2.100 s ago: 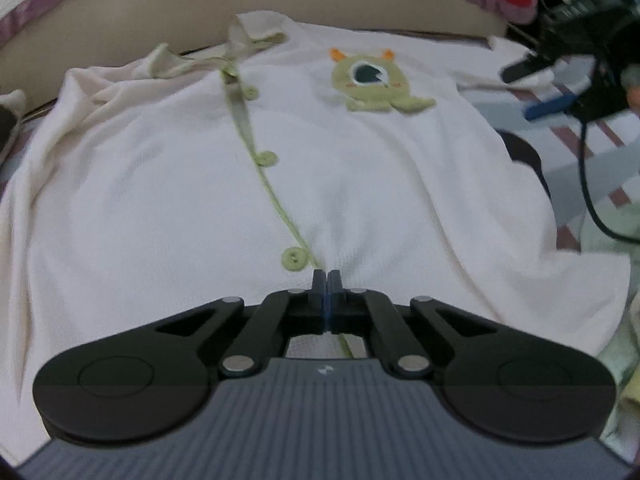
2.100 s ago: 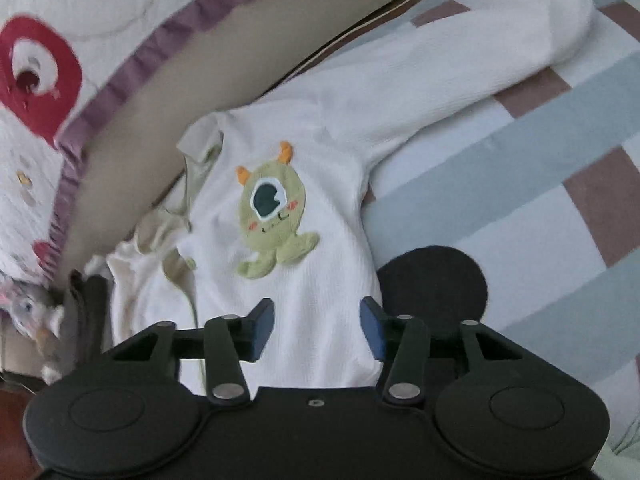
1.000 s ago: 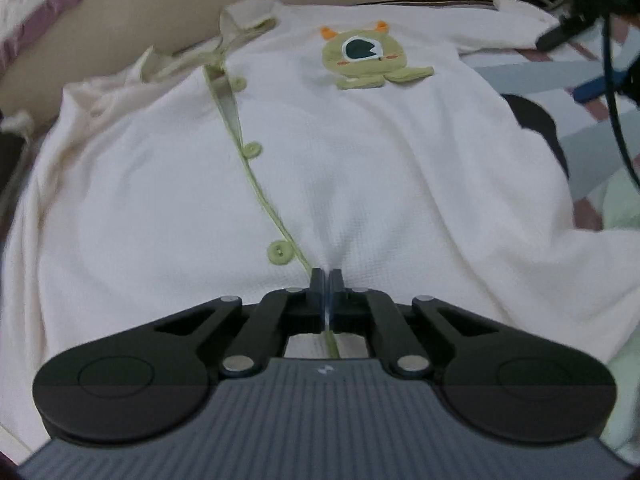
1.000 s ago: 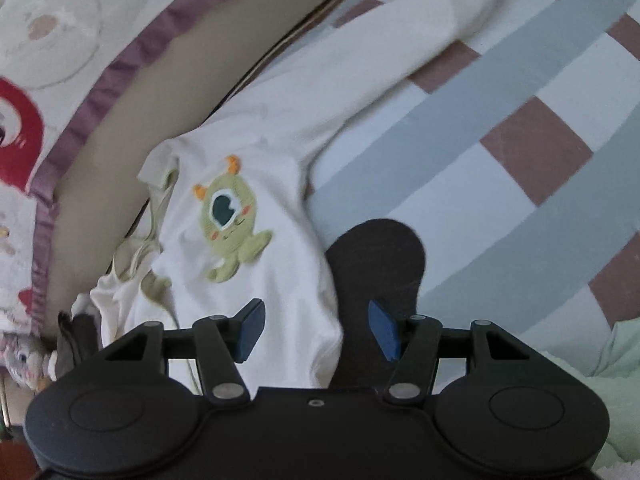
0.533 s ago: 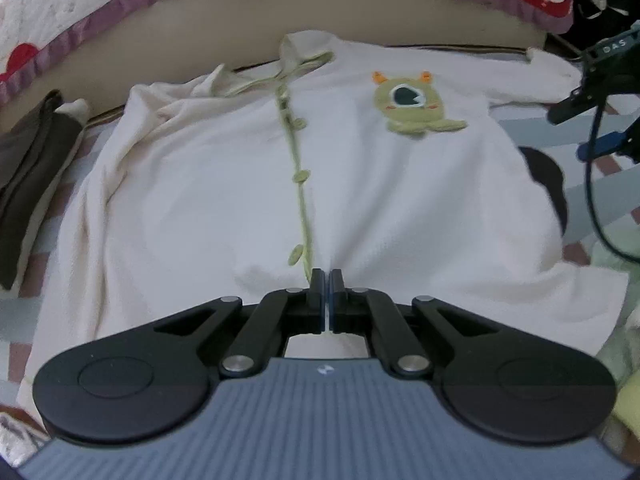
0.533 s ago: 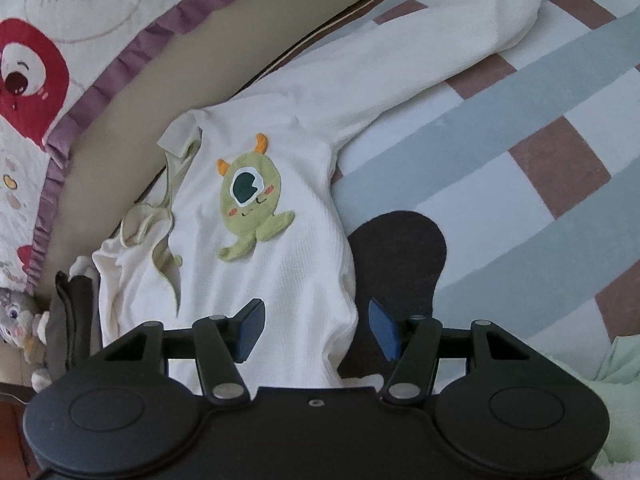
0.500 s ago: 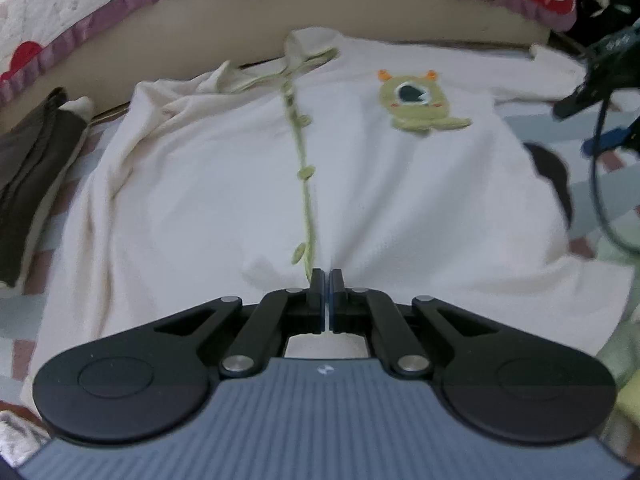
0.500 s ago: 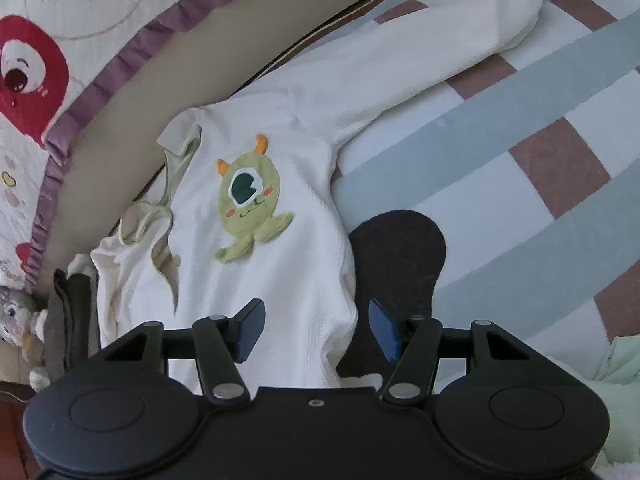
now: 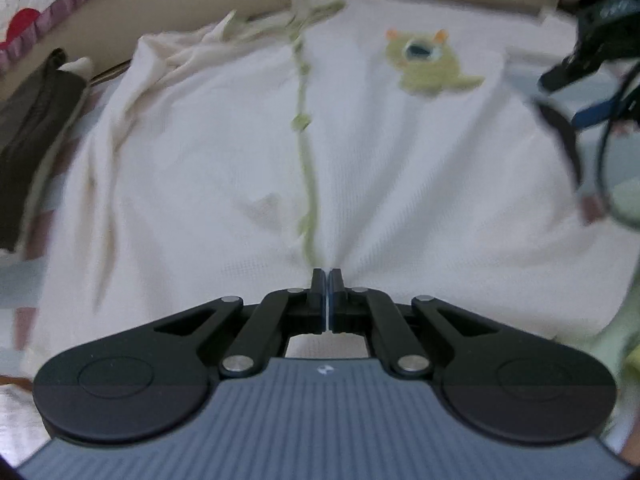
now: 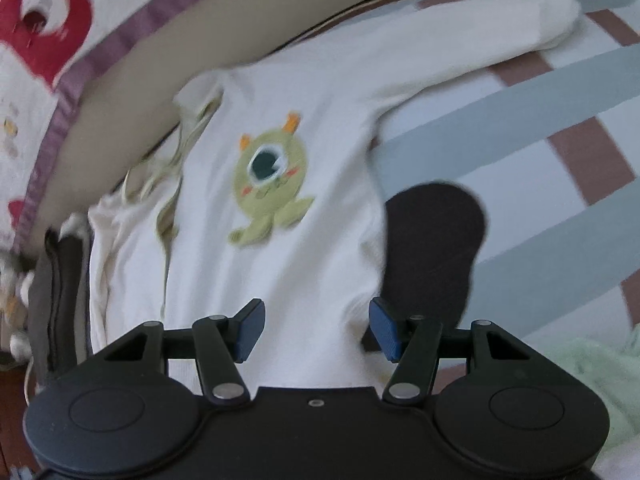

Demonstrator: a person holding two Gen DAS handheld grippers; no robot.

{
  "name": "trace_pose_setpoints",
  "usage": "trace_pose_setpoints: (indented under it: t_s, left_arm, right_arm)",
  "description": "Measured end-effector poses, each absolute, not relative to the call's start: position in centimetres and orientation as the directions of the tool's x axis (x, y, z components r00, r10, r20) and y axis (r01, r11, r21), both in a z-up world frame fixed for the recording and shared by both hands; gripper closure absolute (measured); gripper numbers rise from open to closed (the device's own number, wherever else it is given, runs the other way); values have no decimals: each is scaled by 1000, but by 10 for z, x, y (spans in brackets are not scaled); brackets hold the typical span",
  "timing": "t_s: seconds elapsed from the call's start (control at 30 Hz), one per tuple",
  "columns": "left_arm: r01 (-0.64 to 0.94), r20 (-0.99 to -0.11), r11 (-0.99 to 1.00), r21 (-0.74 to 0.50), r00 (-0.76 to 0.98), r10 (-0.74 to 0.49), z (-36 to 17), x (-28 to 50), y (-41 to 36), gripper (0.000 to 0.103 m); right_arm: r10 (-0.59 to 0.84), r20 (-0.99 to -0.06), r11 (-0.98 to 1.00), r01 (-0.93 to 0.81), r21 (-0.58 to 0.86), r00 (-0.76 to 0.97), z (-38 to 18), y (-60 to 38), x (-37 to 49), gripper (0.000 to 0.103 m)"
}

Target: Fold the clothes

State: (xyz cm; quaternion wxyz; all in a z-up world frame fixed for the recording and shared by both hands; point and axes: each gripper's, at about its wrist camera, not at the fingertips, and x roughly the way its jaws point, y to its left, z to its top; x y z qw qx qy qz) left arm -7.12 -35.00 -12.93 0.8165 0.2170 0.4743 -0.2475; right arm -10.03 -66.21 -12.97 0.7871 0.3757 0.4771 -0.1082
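**Left gripper pinches the shirt hem, right gripper hangs wide apart**

Your left gripper (image 9: 328, 280) has its two fingers pressed tight together. They pinch the bottom edge of the cream shirt (image 9: 400, 168), right where the green button strip (image 9: 308, 176) ends. The cloth makes little folds that fan out from the pinch.

The shirt lies flat on the striped bed cover (image 10: 560, 128), front side up. Its collar (image 9: 312, 4) points away from you, toward the tan edge at the head of the bed. A green one-eyed monster patch (image 10: 272, 184) sits on the chest. One long sleeve (image 10: 480, 24) lies stretched out across the stripes.

Your right gripper (image 10: 316, 332) has its blue pads (image 10: 250, 330) spread far apart. It holds nothing. It hangs over the side edge of the shirt, near the hem. A dark round spot (image 10: 432, 248) on the cover lies just beside that edge.

A dark folded cloth (image 9: 28, 140) lies on the other side of the shirt. A pale green cloth (image 10: 580, 376) shows at the low corner of the right view. Both views are a bit blurry.
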Motion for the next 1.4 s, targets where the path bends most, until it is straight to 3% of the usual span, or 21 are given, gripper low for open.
trace_pose_setpoints:
  t_s: [0.07,0.17,0.3,0.4,0.53,0.77,0.83,0.97,1.1,1.2,1.27,1.3,1.37,1.4]
  left_arm:
    - [570,-896,810,139,421,-142,-132,-65,-336,103]
    - [539,-906,842,-32,340,-252,-125,-56,-313,103]
    - [552,-879,833,27,409,-243,-110,-53,-314,97]
    - [515,-873,856,55,440,-209,-103,-39,-314,86]
    - [421,-855,907,29,481,-196,-86,-26,-292,53]
    - [301,-819,951,74,563,-115,-66,7,-230,49]
    - [255,-811,964,72,578,-92,-69,17,-209,40]
    - [219,-832,970,103,553,-37,-87,40,-190,39]
    - [302,-875,951,58,475,-98,-107,60,-195,29]
    - [314,-902,948,51,421,-91,-130,74,-204,28]
    - [335,-892,929,159,453,-10,-151,80,-215,29]
    - [316,-884,922,224,463,56,-159,80,-220,33]
    - [303,-872,920,248,483,76,-166,83,-220,45]
    - [308,-866,921,237,497,57,-163,84,-219,67]
  right_arm:
    - [178,-840,714,520,469,513,-129,-655,-96,40]
    - [178,-841,739,495,457,510,-127,-646,-91,40]
    - [175,-843,770,462,440,509,-124,-638,-87,40]
    - [174,-827,807,404,431,534,-119,-627,-87,40]
    - [202,-763,873,239,424,614,-111,-604,-90,40]
    - [226,-627,928,31,371,745,-101,-571,-87,40]
    - [179,-614,949,30,314,769,-105,-561,-78,39]
    - [152,-621,943,74,323,769,-125,-559,-37,39]
    - [164,-670,931,111,348,724,-137,-555,-27,39]
    - [161,-681,946,86,314,715,-139,-547,-30,39]
    - [162,-685,951,74,301,710,-141,-542,-30,39]
    - [169,-686,952,63,299,708,-142,-539,-29,39]
    - [175,-698,960,38,278,694,-145,-534,-28,39]
    - [171,-709,966,23,256,684,-148,-530,-26,39]
